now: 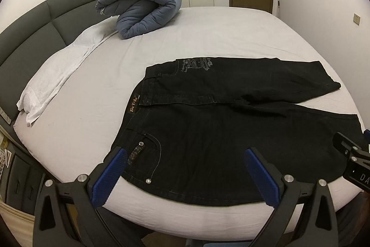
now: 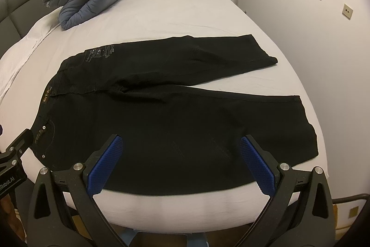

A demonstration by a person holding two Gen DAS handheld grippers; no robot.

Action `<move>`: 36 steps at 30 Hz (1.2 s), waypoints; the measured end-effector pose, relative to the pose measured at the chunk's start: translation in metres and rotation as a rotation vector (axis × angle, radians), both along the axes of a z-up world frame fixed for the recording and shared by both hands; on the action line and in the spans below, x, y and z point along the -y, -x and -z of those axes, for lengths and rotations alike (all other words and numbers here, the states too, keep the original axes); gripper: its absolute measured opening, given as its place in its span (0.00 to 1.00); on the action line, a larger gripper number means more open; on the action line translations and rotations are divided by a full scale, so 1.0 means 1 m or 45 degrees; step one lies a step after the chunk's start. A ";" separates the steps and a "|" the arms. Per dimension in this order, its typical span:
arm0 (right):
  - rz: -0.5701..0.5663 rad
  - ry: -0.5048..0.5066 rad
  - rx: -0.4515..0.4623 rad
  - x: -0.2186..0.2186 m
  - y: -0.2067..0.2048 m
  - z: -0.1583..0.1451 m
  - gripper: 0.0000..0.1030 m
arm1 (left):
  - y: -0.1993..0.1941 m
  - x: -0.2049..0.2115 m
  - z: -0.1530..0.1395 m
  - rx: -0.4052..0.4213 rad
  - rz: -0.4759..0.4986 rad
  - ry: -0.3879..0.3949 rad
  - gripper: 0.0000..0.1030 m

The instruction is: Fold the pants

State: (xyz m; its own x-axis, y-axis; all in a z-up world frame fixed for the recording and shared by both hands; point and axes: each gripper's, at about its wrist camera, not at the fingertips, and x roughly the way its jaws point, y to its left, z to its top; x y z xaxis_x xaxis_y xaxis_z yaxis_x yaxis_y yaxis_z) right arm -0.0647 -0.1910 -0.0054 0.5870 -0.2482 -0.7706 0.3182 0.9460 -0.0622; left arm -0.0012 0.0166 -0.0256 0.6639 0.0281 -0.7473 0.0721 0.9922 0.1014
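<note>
Jaws wide apart on your left gripper [image 1: 185, 168] and right gripper [image 2: 180, 159], both empty. Black pants [image 2: 161, 112] lie flat on the bed [image 2: 185, 13], waistband at 9 o'clock, near leg at the edge at 6. Pinch one layer only and the fold skews; drag and the leg slides off.

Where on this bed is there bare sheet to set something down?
Bare sheet lies beyond the black denim pants, between them and the rolled blue quilt, and left of the waistband toward the white towel. A narrow wedge shows between the legs. The near edge is crowded: the pants and both open grippers.
</note>
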 end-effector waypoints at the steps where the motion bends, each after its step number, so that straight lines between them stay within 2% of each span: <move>1: -0.001 0.001 -0.001 0.000 0.000 0.000 1.00 | 0.000 -0.001 0.000 -0.002 -0.001 0.001 1.00; 36: -0.020 0.015 -0.033 -0.004 -0.004 0.009 1.00 | 0.003 0.003 -0.001 -0.037 -0.032 0.000 1.00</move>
